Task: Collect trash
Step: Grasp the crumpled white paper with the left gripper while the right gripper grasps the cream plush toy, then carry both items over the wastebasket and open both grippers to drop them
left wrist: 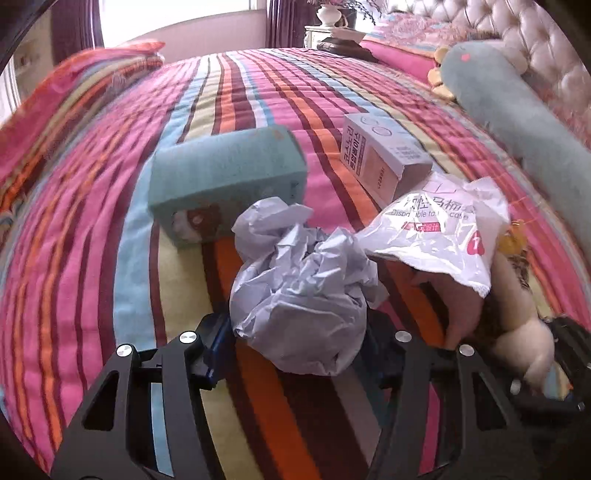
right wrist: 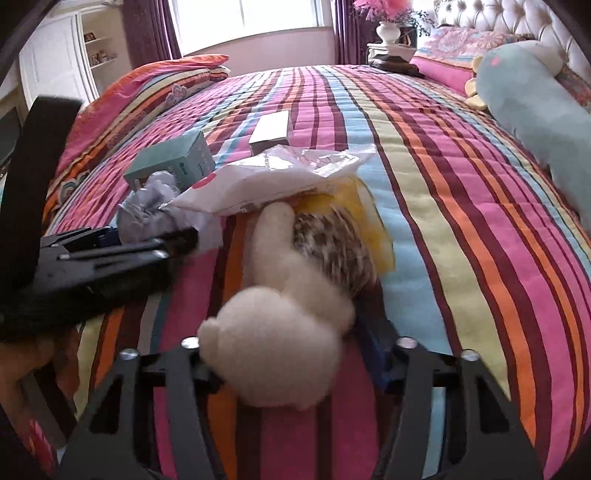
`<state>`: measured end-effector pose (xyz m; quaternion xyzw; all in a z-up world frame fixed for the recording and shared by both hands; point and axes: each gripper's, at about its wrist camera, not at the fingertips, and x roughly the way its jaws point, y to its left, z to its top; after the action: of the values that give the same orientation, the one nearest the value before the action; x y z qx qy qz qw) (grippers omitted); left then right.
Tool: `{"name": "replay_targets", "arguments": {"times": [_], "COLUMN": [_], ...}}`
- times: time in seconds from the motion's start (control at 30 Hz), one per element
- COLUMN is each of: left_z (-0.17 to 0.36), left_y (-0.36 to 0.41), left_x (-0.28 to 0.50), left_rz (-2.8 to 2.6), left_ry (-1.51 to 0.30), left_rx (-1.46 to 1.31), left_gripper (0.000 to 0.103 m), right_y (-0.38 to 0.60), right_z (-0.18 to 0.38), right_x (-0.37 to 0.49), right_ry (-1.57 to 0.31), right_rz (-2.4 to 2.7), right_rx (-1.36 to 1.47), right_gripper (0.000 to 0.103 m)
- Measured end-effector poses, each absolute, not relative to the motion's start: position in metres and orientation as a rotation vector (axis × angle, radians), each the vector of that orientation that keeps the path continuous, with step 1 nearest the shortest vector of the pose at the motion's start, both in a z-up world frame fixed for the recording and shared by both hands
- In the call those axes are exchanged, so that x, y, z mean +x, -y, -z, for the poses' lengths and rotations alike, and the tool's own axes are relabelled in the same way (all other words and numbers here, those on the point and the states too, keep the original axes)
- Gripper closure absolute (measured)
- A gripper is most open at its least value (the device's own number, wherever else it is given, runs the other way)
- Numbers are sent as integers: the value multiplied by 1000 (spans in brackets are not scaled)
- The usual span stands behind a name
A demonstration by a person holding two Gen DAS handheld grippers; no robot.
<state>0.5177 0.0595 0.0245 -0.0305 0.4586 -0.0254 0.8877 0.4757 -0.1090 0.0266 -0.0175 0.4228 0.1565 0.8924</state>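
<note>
A crumpled white paper ball (left wrist: 299, 295) lies on the striped bedspread (left wrist: 110, 258), and my left gripper (left wrist: 295, 350) is shut on it, a blue pad against each side. My right gripper (right wrist: 291, 362) is shut on the cream end of a plush hedgehog (right wrist: 280, 332), whose speckled back lies partly under a white plastic bag (right wrist: 273, 177). That bag (left wrist: 443, 229) also touches the paper ball's right side. A yellow wrapper (right wrist: 369, 229) sticks out from beneath the hedgehog. In the right wrist view the left gripper (right wrist: 147, 247) reaches in from the left.
A teal box (left wrist: 225, 177) and a white and beige box (left wrist: 384, 158) lie on the bed just beyond the paper. A long teal plush (left wrist: 517, 110) rests along the padded headboard (left wrist: 535, 44) at right. A folded quilt (right wrist: 147, 85) lies far left, with a nightstand and vase (right wrist: 389, 33) behind.
</note>
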Motion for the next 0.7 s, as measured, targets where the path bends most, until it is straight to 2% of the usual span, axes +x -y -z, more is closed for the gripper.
{"name": "replay_targets", "arguments": {"times": [0.1,0.3,0.5,0.7], "left_z": [-25,-31,-48,-73], "left_y": [-69,-81,-95,-90], "left_x": [503,448,360,239], "left_rz": [58,66,80,133], "left_ry": [-955,-926,-841,-746], "left_rx": [-85,-82,-95,-99], "left_gripper": [48,48,48,48], "right_y": [126,147,157,149], "right_z": [-28,-30,-41,-57], "right_x": [465,428,367,285], "right_ry": [-890,-870,-810,-757], "right_rz": [-356,-343,-369,-491], "right_rx": [20,89,98,1], "right_gripper": [63,63,63,63]}}
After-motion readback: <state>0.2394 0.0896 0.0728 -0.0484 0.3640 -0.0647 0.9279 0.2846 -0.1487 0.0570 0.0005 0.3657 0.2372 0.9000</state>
